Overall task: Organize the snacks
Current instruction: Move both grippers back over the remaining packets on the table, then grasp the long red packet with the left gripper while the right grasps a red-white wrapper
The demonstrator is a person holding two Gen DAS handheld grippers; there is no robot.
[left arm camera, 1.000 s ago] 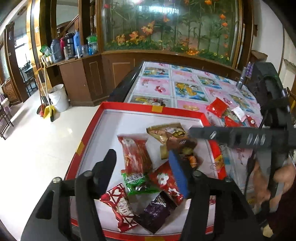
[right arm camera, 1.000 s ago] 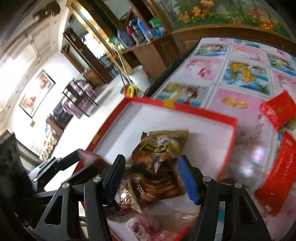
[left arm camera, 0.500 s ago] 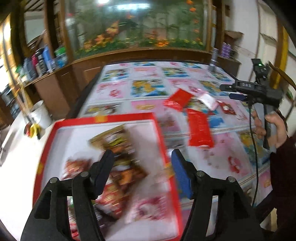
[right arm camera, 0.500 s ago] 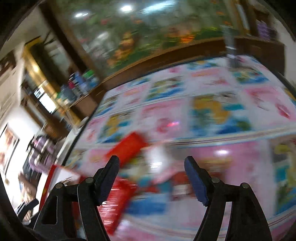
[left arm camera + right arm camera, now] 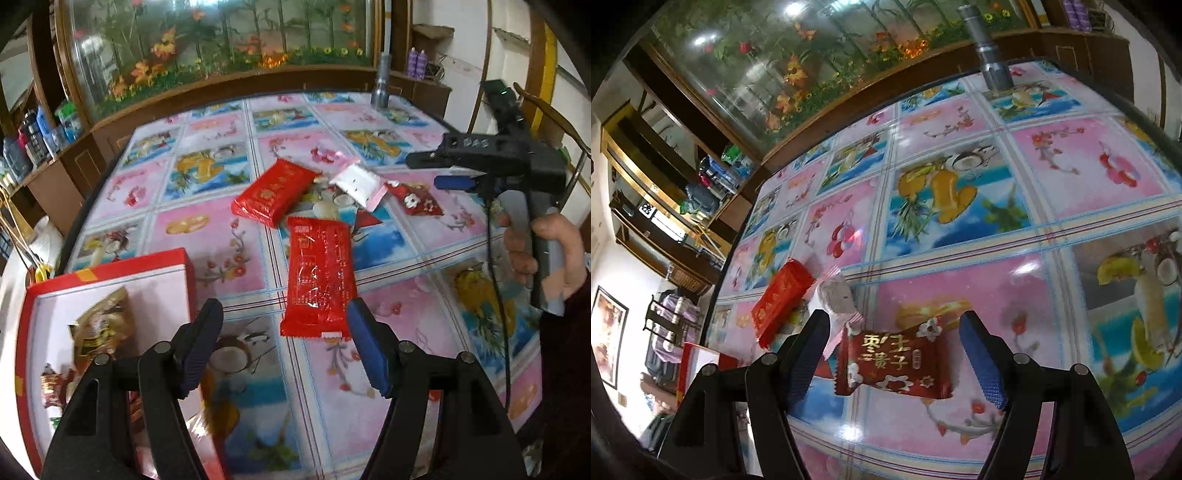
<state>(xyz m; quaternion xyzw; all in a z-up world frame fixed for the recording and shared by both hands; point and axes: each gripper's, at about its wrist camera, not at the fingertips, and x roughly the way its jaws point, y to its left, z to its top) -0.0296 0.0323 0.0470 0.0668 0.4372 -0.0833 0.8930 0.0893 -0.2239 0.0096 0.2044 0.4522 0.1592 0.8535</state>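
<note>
Presently the work stands at the pick-up stage: both grippers are over the table [image 5: 221, 236], each lined up on a loose snack, with nothing yet gripped. At far left the red box [image 5: 110, 267] sits at the table's edge, already holding several packets, among them a gold packet [image 5: 99, 325]. The left gripper [image 5: 284, 350] has just been opening; its jaws stand apart and empty, with the near end of the long red pack [image 5: 317, 280] just ahead of the tips, not between the pads. That pack lies flat, its long axis running away from the gripper and leaning slightly left at the far end. Beyond it lies a second red pack [image 5: 275, 190], set diagonally, then a white packet [image 5: 356, 182] and the small red sweet [image 5: 894, 363]. In the right wrist view the right gripper [image 5: 894, 350] is spread wide and empty; the sweet lies flat on the cloth between its fingers, untouched, its long axis running across the gap from finger to finger. Judged next: the right gripper must lower and close on the sweet; whether a turn of the wrist to take its narrower width is needed cannot be settled here. The left must advance over its pack's end, close, then carry to the box.
</note>
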